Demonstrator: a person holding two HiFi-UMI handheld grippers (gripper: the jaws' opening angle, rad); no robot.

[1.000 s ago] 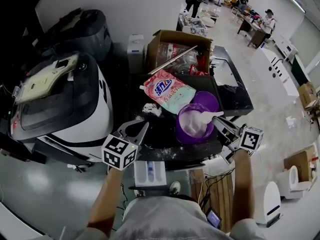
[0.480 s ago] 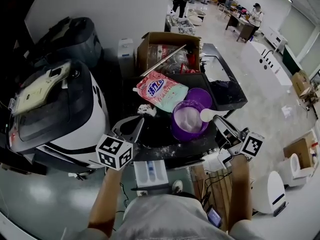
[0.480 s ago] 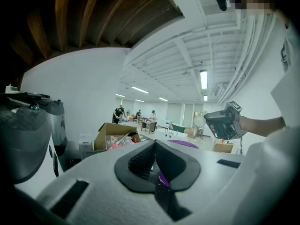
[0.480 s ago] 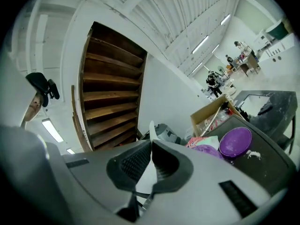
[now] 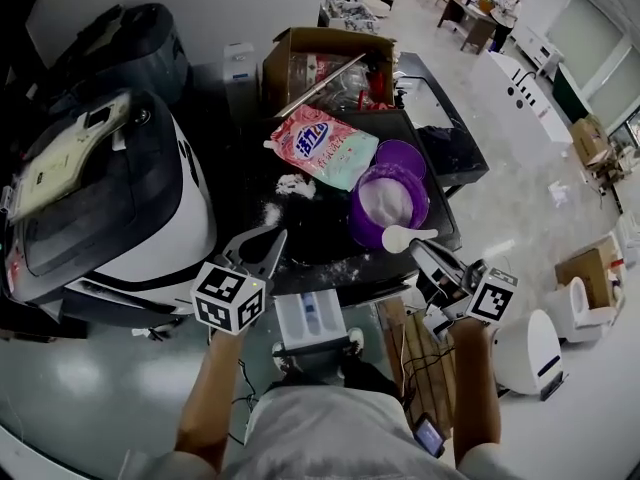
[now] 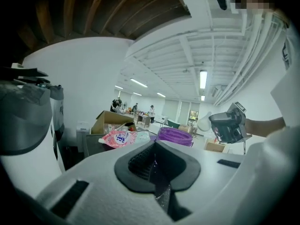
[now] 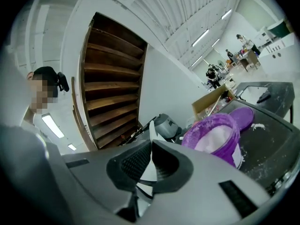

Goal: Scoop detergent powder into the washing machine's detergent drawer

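Holding white scoop [image 5: 398, 236] by handle, right gripper [image 5: 420, 250] jaws clamped on it, beside purple powder tub [image 5: 392, 204]. Detergent drawer [image 5: 312, 318] pulled out, below table edge. Left gripper [image 5: 272, 240] jaws together, empty. Scoop light, stiff; powder loose, likely spills if tilted, so keep level.

The scoop's [image 5: 393, 238] handle is buried between the right gripper's [image 5: 420, 250] jaws. In the right gripper view only a thin white edge of it shows, and the bowl is out of sight. From above, what the bowl holds cannot be told. The drawer [image 5: 308, 316] is blurred and its compartments are unclear. The washer [image 5: 110, 198] is cut by the left edge. The bag's [image 5: 322, 146] print is too small to read. The far box [image 5: 320, 63] holds an unreadable jumble.
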